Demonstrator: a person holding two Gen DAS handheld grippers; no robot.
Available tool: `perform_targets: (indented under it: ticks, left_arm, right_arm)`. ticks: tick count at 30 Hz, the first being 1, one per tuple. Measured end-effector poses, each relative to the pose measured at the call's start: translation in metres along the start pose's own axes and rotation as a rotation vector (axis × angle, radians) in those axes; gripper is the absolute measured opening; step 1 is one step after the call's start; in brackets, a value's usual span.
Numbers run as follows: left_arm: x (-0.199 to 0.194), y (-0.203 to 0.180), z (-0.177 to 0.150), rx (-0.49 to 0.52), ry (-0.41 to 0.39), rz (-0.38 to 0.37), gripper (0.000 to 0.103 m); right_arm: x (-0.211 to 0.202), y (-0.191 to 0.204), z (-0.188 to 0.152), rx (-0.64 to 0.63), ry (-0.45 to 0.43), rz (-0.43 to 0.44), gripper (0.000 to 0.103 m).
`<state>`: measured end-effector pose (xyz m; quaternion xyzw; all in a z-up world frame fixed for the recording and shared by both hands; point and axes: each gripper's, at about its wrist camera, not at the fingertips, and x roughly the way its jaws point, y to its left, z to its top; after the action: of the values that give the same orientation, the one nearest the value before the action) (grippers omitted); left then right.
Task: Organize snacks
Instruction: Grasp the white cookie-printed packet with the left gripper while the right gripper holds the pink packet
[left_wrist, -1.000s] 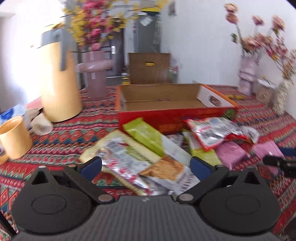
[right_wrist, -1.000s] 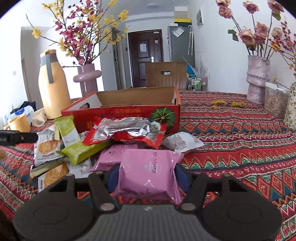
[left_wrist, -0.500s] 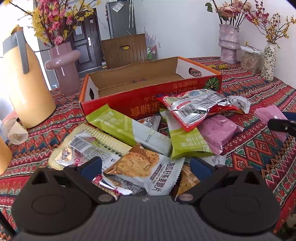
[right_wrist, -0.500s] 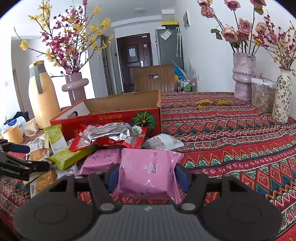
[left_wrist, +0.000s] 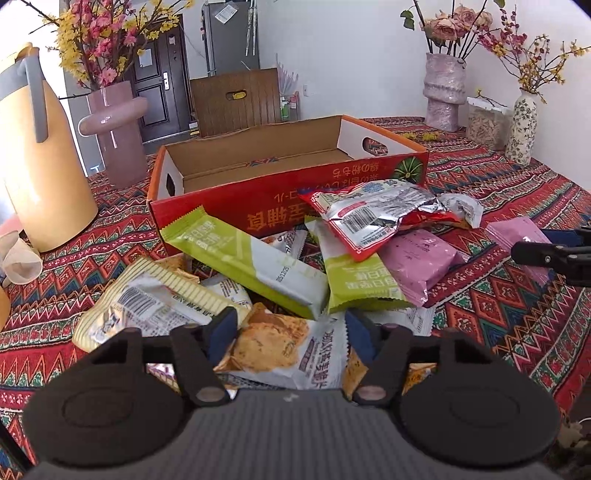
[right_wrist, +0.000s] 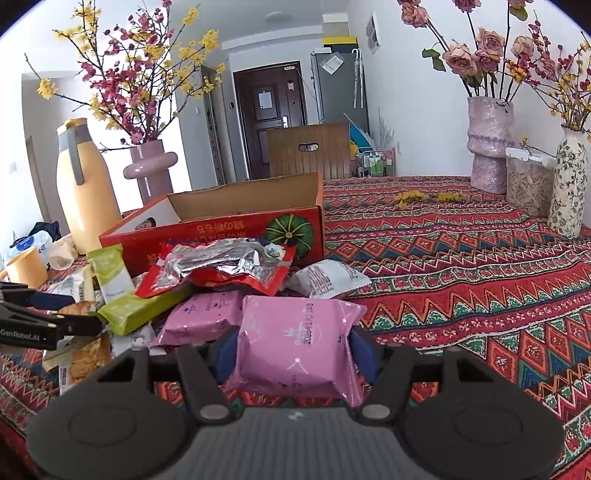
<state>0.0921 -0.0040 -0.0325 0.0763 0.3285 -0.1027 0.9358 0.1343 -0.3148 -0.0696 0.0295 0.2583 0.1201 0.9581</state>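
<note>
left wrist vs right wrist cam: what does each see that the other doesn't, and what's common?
Left wrist only: the left gripper head-on, its jaws closing around a white cracker packet, and the yellow-striped packet beside it.

Right wrist only: the right gripper shut on a pink packet, plus the orange mug in full.

Both: the open red box, silver-red foil bag, green bars, thermos jug and patterned tablecloth.

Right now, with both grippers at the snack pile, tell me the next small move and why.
Probably finish closing the left gripper on the cracker packet; its fingers are closing with that packet between them. The right gripper already grips a pink packet, and the red box looks empty.
</note>
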Motion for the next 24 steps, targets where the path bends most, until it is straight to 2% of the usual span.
perform_targets:
  ticks: [4, 9, 13, 16, 18, 20, 24]
  left_arm:
    - [-0.004, 0.001, -0.001, -0.001, -0.004, -0.002, 0.065]
    - [-0.007, -0.002, -0.004, 0.019, -0.002, -0.002, 0.078]
    - [-0.006, -0.003, -0.008, 0.033, 0.006, 0.002, 0.079]
    - [-0.004, 0.000, -0.010, 0.023, 0.009, 0.001, 0.074]
    - [-0.006, 0.001, -0.010, 0.016, 0.003, -0.007, 0.063]
    - [-0.007, 0.002, -0.010, 0.012, 0.005, -0.020, 0.056]
    - [-0.008, 0.003, -0.012, 0.007, 0.003, -0.011, 0.053]
  right_arm:
    - [-0.001, 0.001, 0.000, 0.000, -0.002, 0.002, 0.063]
    - [-0.003, 0.002, 0.000, -0.002, -0.006, 0.006, 0.063]
    - [-0.004, 0.002, 0.000, -0.002, -0.006, 0.007, 0.063]
    - [-0.004, 0.002, 0.000, -0.001, -0.004, 0.008, 0.063]
    - [-0.003, 0.002, -0.001, 0.000, -0.002, 0.009, 0.063]
    - [-0.003, 0.002, -0.001, 0.000, -0.002, 0.009, 0.063]
    - [-0.003, 0.002, -0.001, 0.000, -0.002, 0.009, 0.063]
